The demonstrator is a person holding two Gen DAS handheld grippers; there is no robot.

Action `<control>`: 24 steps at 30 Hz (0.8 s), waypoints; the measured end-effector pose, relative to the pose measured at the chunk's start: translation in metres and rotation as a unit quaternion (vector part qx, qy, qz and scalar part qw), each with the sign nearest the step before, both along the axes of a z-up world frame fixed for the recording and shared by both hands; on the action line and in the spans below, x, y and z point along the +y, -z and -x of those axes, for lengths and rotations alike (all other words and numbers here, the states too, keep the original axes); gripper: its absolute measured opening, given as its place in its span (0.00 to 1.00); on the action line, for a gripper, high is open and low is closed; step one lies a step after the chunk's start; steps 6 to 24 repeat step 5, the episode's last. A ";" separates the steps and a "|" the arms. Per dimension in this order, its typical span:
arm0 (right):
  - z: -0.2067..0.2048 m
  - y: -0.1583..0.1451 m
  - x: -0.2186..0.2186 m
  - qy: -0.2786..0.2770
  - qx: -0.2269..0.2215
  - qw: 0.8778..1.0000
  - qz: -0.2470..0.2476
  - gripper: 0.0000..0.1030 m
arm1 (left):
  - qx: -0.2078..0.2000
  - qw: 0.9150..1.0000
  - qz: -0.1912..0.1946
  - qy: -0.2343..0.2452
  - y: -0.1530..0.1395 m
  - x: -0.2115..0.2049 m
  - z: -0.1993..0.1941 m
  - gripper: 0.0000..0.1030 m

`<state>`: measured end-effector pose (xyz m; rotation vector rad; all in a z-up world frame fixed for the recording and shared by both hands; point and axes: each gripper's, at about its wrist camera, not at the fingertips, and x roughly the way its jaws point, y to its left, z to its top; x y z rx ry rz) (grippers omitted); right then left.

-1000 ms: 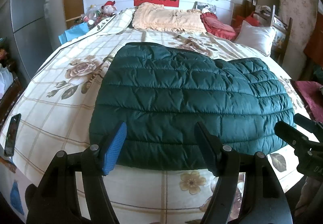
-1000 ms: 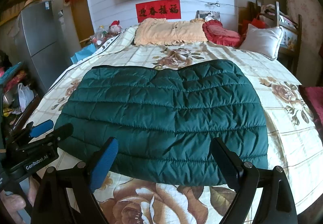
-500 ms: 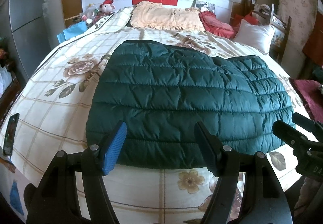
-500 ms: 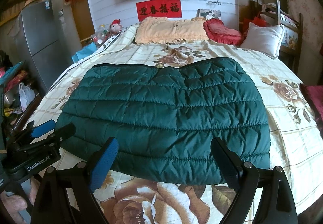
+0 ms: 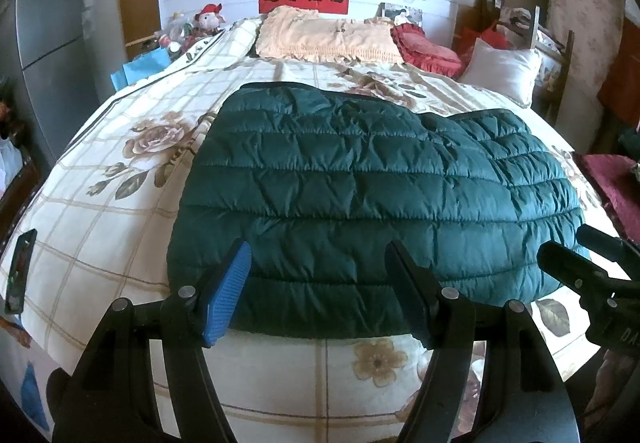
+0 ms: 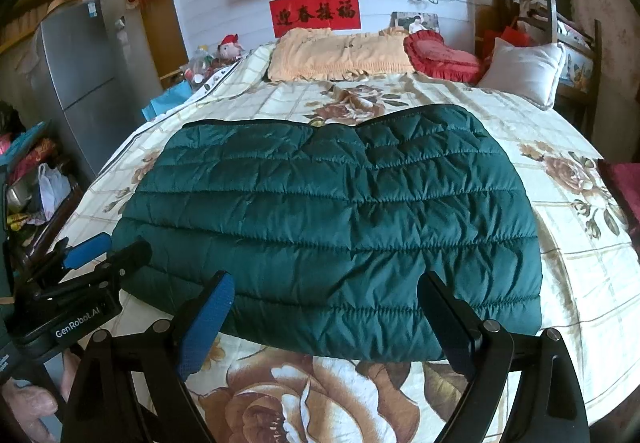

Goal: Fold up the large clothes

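Both the left gripper [image 5: 318,291] and right gripper [image 6: 324,319] hover released over the bed's [image 6: 568,243] near edge, where the green quilted jacket [image 6: 332,227] lies flat; its slippery puffy hem may slide from a shallow pinch.

1. A red banner [image 6: 315,14] on the white wall, straight ahead of the right gripper past the far end of the bed and just below the television, carries four black Chinese characters: 迎春接福.
2. The left gripper [image 6: 106,256], seen to the left of the right gripper, has white lettering on its black body: "GenRobot.AI".
3. A label on the grey refrigerator [image 6: 78,81], far to the left, is too small to read.
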<state>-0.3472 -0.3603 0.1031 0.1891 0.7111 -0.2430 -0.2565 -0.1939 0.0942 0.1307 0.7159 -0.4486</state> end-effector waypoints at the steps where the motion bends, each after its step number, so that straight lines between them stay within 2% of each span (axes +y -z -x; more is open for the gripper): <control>1: 0.000 0.000 0.000 0.001 0.000 1.000 0.000 0.89 | -0.003 1.000 -0.001 0.000 0.000 0.000 0.000 0.68; 24: 0.001 0.000 -0.001 0.002 -0.001 1.000 0.000 0.89 | -0.003 1.000 -0.003 0.000 0.001 0.001 -0.003 0.68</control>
